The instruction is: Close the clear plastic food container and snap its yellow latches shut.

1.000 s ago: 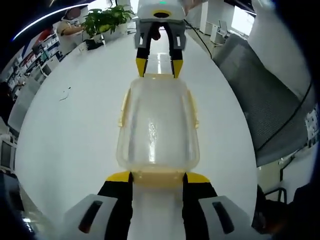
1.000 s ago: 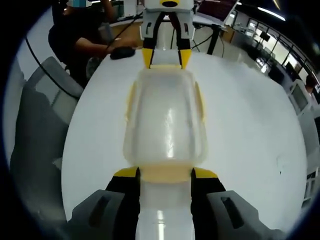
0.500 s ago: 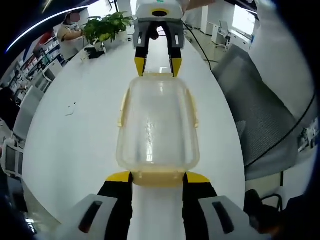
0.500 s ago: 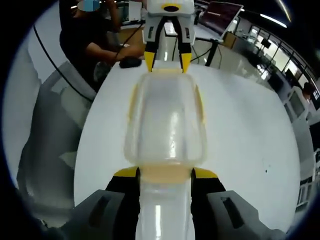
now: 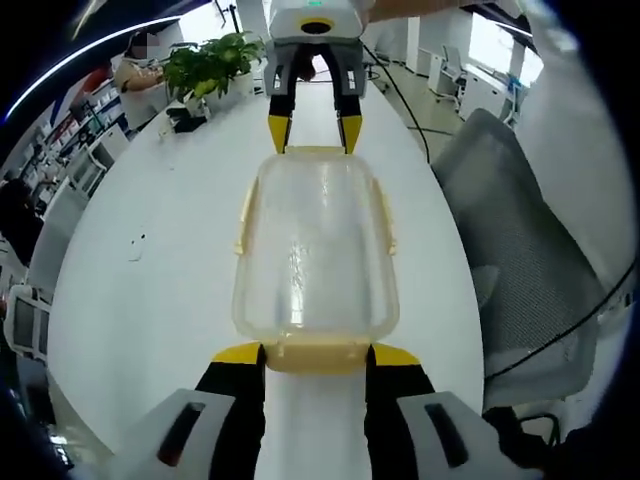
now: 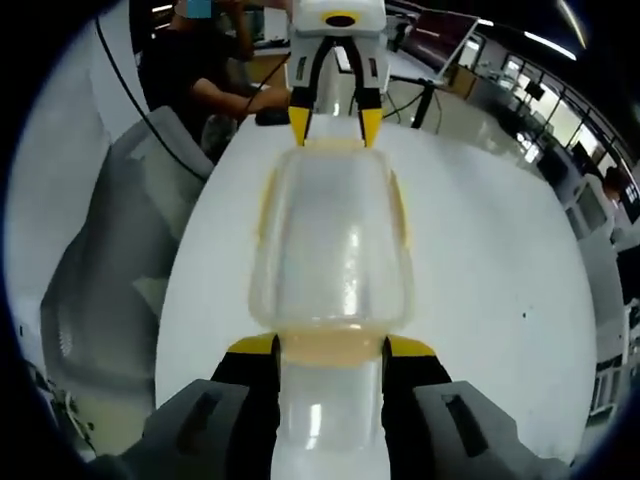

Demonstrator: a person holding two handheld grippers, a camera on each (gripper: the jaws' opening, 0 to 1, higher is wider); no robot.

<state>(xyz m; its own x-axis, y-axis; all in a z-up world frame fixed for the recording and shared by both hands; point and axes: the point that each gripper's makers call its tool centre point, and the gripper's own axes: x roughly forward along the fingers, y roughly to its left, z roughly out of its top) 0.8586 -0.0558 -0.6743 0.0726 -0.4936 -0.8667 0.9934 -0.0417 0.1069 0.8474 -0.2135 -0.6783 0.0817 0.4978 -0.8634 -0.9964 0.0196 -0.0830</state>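
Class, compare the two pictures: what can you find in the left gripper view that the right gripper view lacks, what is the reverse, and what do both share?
Left gripper view alone: a leafy green potted plant at the far end of the white table.

Right gripper view alone: a seated person in dark clothing and a dark monitor.

Both: the clear plastic food container with yellow latches, held at each end between the left gripper and the right gripper, plus a grey mesh chair.

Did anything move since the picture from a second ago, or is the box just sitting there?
Mostly the cameras shifted: the room around the white table slid, the chair and background moving in both views. The clear container kept its place between the two grippers, the left gripper at one end latch and the right gripper at the other. Nothing was grabbed or let go.
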